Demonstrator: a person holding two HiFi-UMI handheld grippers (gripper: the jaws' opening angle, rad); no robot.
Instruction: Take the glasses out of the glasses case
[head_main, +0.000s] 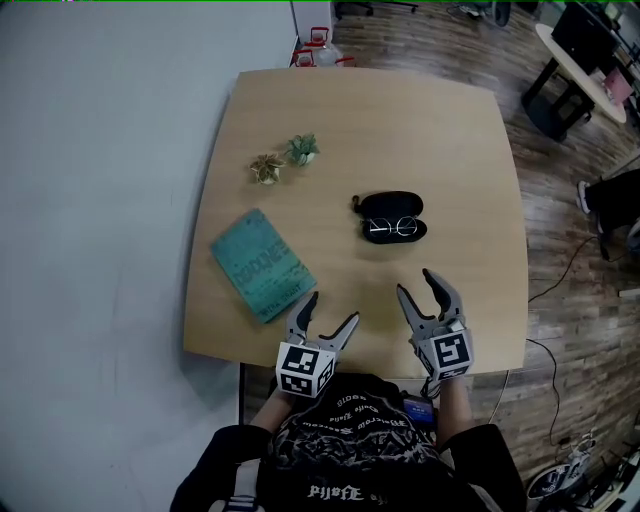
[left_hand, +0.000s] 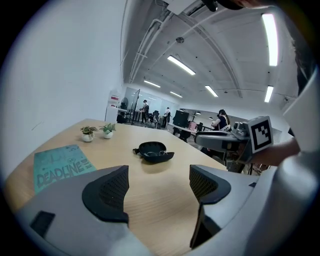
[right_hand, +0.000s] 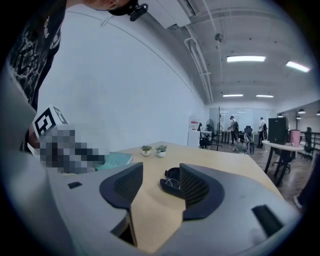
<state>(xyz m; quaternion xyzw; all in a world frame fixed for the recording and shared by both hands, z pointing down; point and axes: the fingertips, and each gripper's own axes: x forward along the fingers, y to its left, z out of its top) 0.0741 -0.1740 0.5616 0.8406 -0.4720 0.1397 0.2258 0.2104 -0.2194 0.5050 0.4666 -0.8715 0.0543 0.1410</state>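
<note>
A black glasses case (head_main: 392, 217) lies open in the middle of the wooden table (head_main: 450, 140), with thin wire-framed glasses (head_main: 391, 227) resting in it. The left gripper view shows the case (left_hand: 153, 151) ahead, and the right gripper view shows the case (right_hand: 170, 183) partly behind a jaw. My left gripper (head_main: 327, 315) hovers open over the table's near edge, nothing between its fingers. My right gripper (head_main: 416, 283) stands open a little nearer the case, short of it, also holding nothing.
A teal book (head_main: 262, 265) lies at the near left of the table. Two small potted plants (head_main: 284, 160) sit at the far left. The table borders a white wall on the left; wooden floor, cables and office furniture lie to the right.
</note>
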